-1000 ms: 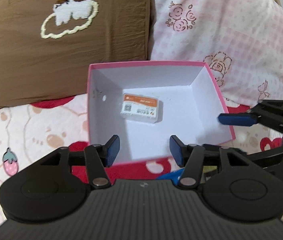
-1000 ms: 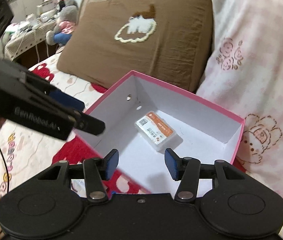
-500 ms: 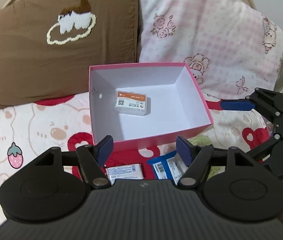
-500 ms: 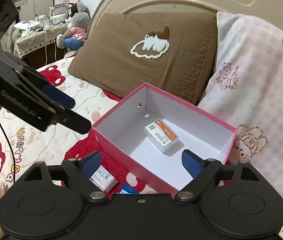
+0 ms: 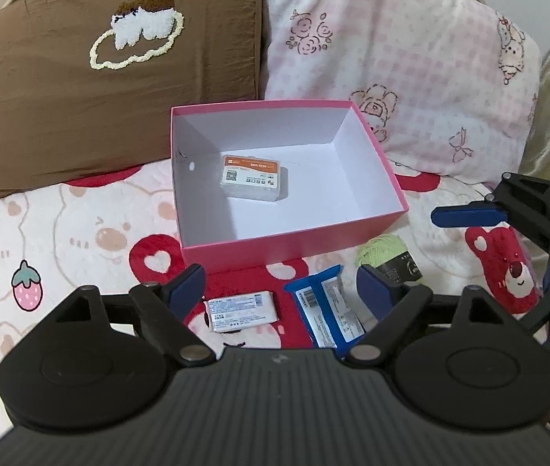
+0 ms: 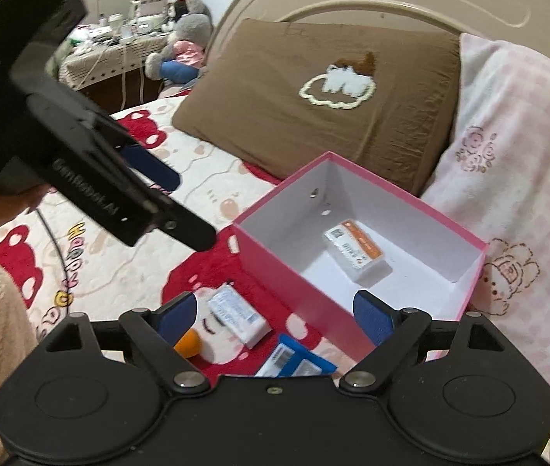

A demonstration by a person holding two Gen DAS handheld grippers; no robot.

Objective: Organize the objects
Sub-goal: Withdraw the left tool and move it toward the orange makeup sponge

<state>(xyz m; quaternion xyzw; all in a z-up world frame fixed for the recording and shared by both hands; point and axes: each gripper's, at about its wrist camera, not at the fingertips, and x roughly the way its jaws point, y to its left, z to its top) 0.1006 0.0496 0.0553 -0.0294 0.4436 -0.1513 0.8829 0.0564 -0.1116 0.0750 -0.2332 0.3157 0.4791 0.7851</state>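
Both tools have backed away, spread wide; pink box [image 5: 294, 240] holds one orange-labelled packet [image 5: 252, 176].

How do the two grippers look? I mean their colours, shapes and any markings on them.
The left gripper and right gripper look alike: black ribbed bodies, two round discs, angular black linkages with silver pivot pins, and blue pads on the fingers. White lettering marks the side of the left one. A thin black cable hangs below it.

The left gripper [image 5: 280, 291] hangs with jaws spread wide and nothing between them, while the right gripper [image 6: 280, 316], at its three o'clock, is likewise parted and empty.
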